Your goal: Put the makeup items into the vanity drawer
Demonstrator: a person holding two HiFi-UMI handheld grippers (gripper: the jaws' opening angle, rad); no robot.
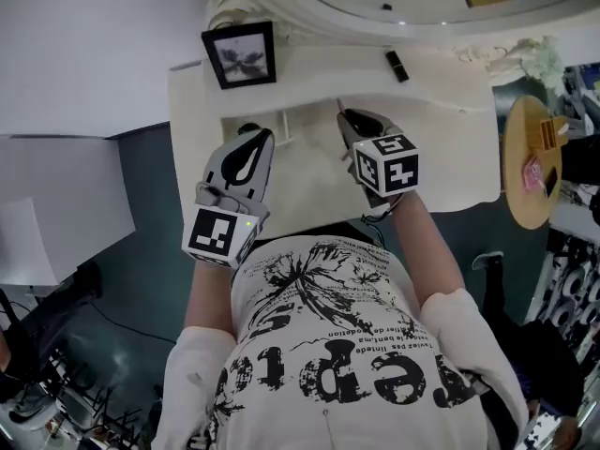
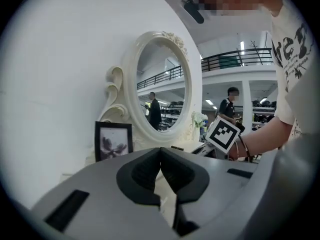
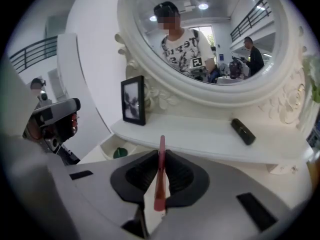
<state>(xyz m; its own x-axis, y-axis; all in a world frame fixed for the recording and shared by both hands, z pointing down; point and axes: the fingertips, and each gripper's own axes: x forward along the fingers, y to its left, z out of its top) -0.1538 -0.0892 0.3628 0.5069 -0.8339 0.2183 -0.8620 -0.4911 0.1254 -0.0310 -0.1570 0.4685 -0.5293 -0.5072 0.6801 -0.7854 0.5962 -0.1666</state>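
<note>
The right gripper (image 3: 161, 156) pinches a thin pink pencil (image 3: 160, 181) at center frame, above the drawer (image 3: 106, 148). I think it is light, stiff and slippery, so grip its middle. The left gripper (image 2: 160, 154) is closed and empty.

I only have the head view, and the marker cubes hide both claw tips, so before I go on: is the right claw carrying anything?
Observer: Yes. The right gripper view shows the right claw shut on a slim pink pencil, which sticks out past its tips.
Operator: And the left one?
Observer: In the left gripper view the left claw is shut, with nothing between its pads.
Operator: Is the drawer empty? The left claw covers part of it for me.
Observer: No. The right gripper view shows a small green round thing lying in the open compartment below the shelf. I cannot tell what it is.
</note>
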